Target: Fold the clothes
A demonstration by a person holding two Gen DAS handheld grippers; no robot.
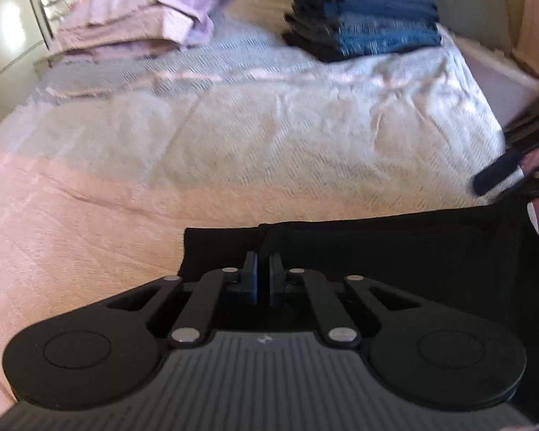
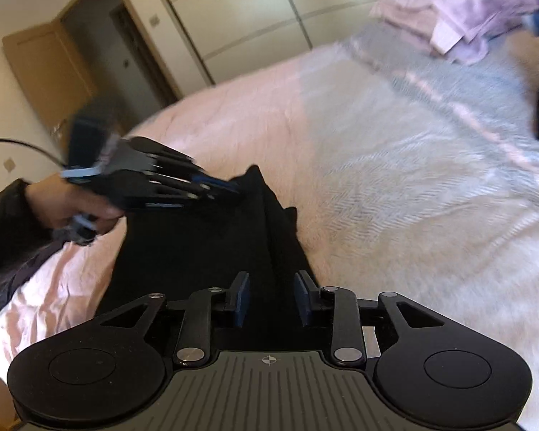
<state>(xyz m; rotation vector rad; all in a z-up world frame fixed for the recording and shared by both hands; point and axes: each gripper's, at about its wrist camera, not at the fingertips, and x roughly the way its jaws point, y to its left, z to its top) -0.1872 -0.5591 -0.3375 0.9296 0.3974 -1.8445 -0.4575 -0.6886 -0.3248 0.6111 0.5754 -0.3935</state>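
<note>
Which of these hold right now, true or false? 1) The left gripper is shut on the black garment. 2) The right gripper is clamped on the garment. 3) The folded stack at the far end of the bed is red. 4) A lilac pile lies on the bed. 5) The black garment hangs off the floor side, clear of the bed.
1) True: the left gripper pinches the black garment at its edge.
2) False: the right gripper has its jaws apart, over the garment.
3) False: the folded stack is blue and dark.
4) True: the lilac pile is there.
5) False: it lies on the bed.
</note>
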